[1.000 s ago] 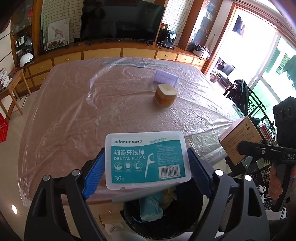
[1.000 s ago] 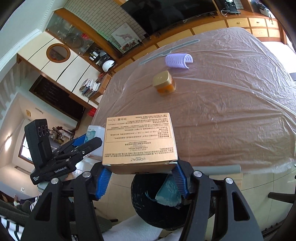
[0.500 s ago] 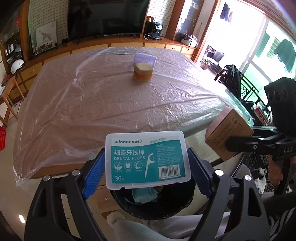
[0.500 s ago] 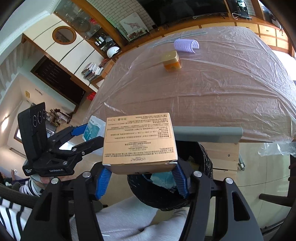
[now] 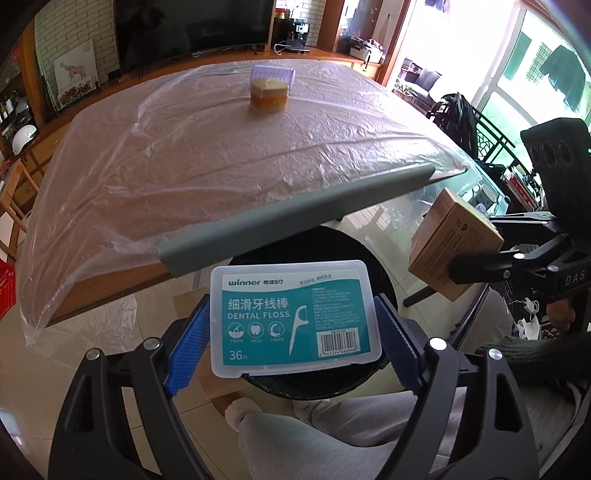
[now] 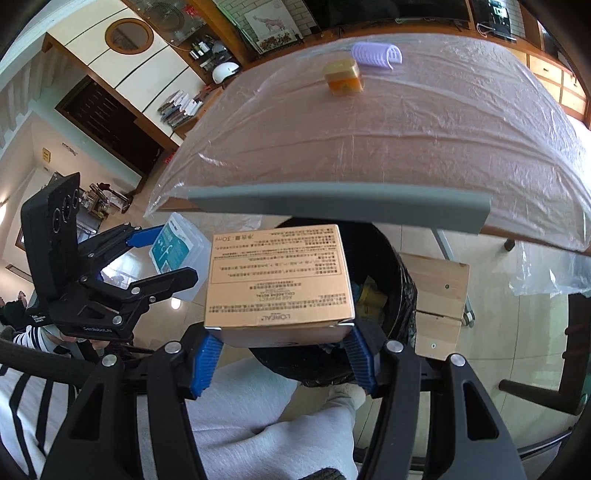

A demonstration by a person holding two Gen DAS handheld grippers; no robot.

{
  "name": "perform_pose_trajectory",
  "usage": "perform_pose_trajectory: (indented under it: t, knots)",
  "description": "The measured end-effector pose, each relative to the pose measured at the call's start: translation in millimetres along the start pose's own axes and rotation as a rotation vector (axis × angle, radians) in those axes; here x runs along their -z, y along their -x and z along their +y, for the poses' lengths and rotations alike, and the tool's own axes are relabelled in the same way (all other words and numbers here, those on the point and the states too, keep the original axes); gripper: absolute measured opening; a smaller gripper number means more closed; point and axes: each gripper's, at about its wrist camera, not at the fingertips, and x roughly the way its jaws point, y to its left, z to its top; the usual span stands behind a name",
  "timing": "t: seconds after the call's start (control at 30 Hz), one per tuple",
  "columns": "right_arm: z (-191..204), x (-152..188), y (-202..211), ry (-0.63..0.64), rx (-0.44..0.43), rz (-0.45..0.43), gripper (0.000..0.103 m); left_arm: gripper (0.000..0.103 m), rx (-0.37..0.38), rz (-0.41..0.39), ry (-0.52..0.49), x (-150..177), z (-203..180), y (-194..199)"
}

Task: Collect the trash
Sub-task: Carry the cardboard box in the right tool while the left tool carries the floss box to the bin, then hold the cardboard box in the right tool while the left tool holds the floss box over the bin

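Over the black bin (image 5: pixel 314 373) below the tabletop (image 5: pixel 184 166) edge, the left claw (image 5: pixel 291 339) clamps the dental floss box (image 5: pixel 291 317) and, at three o'clock, the right claw (image 6: pixel 282 356) clamps the cardboard box (image 6: pixel 279 277), so an off-centre release could bounce either off the rim.

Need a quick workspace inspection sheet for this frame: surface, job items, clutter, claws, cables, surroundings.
Surface: large table under clear plastic sheeting, grey strip along its near edge.
Job's things: clear plastic dental floss box with teal label and tan cardboard carton, both above the black round trash bin, which already holds trash.
Clutter: orange jar with gold lid and lilac ribbed plastic piece at the table's far end.
Claws: left claw shut on the floss box; right claw shut on the carton.
Cables: nothing seen in the work area.
Surroundings: dark television, wooden cabinets, bright windows; person's grey-trousered legs below.
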Motion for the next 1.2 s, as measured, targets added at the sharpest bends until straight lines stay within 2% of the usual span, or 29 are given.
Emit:
perform_pose_trajectory:
  t: [0.57,1.2]
  knots:
    - [-15.5,11.4,-33.1,-0.026,0.043,0.076,0.058,0.085,-0.036,0.078,-0.011,12.2,-3.6,-32.8]
    - [-22.6,0.9,-59.8,-0.018,0.102,0.098,0.058,0.085,-0.057,0.145,-0.034,7.5,-5.3,-69.6]
